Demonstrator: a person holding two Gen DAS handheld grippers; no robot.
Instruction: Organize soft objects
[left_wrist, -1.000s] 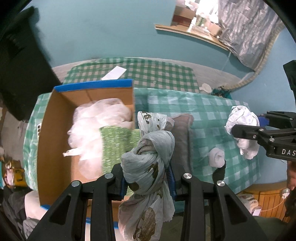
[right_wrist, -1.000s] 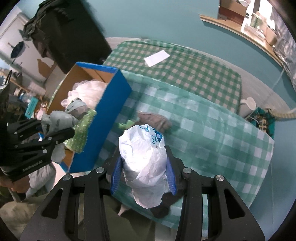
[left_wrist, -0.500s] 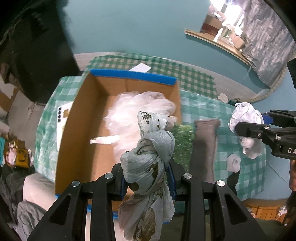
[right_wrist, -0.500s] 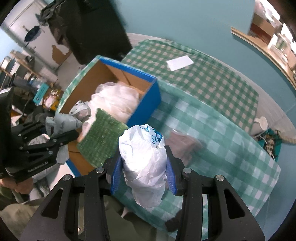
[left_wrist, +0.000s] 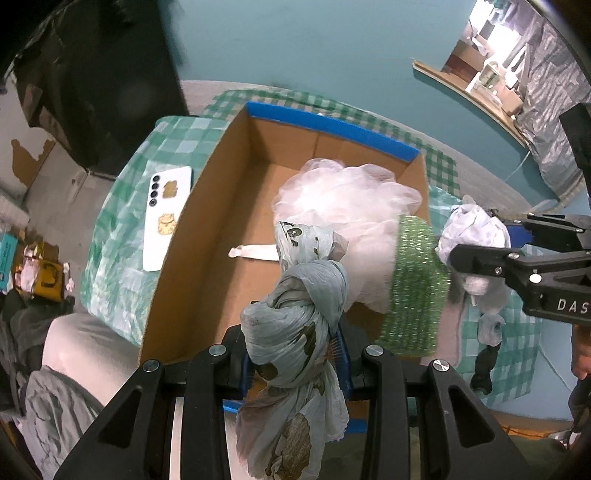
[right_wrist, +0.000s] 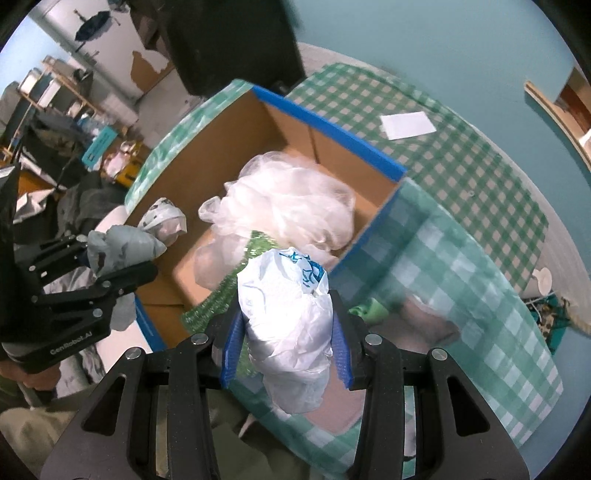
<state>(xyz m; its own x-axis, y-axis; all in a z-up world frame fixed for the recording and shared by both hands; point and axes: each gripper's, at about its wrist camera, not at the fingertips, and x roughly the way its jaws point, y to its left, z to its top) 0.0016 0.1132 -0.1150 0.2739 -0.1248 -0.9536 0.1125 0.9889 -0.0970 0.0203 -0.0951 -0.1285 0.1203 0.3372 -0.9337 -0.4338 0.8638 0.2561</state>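
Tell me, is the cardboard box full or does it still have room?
Partly full: white netting and a green sparkly cloth fill the cardboard box on its right; bare floor shows left.

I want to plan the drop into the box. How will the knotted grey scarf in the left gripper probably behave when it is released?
The knotted grey scarf looks floppy: its tail hangs limp below the left gripper. It probably falls softly into the cardboard box without rolling, since the crumpled cloth has no round firm shape. It seems light for its size.

Both tools — left (left_wrist: 295, 354), right (right_wrist: 284, 354) — now farther left, above the cardboard box (left_wrist: 207, 236).
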